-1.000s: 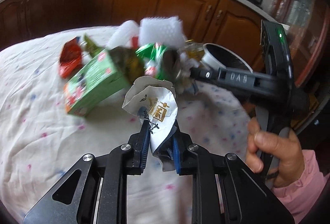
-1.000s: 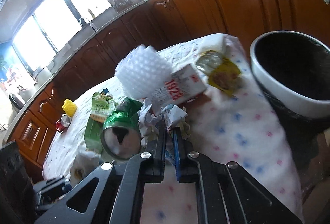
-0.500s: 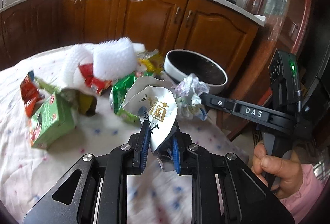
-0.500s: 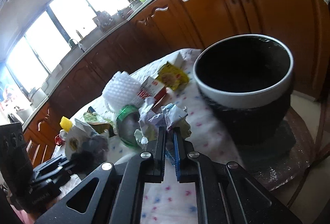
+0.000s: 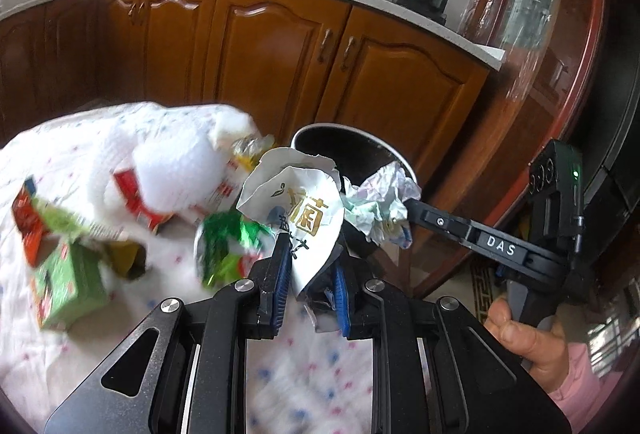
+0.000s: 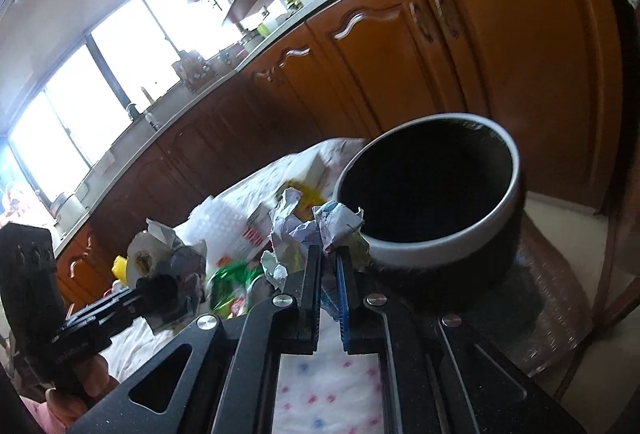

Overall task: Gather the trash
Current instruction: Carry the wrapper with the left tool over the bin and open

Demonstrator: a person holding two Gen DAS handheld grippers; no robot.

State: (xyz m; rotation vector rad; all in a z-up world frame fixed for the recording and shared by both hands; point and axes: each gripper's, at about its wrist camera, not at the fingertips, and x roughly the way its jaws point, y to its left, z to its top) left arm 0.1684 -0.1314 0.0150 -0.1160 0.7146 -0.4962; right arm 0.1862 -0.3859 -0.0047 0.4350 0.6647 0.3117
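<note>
With a white printed wrapper (image 5: 298, 218) pinched in the left gripper (image 5: 309, 270) and crumpled paper (image 6: 320, 230) in the right gripper (image 6: 329, 266), either could be dropped short of the bin (image 6: 508, 162) just ahead of the right fingers if released early.

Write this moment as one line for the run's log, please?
left tool: shut on white wrapper | right tool: shut on crumpled paper | bin: beside table, ahead | trash left on tablecloth

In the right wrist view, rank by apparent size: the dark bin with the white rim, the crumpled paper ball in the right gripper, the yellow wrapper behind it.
1. Dark bin with white rim
2. Crumpled paper ball, though nearness to the camera enlarges it
3. Yellow wrapper, partly hidden
</note>
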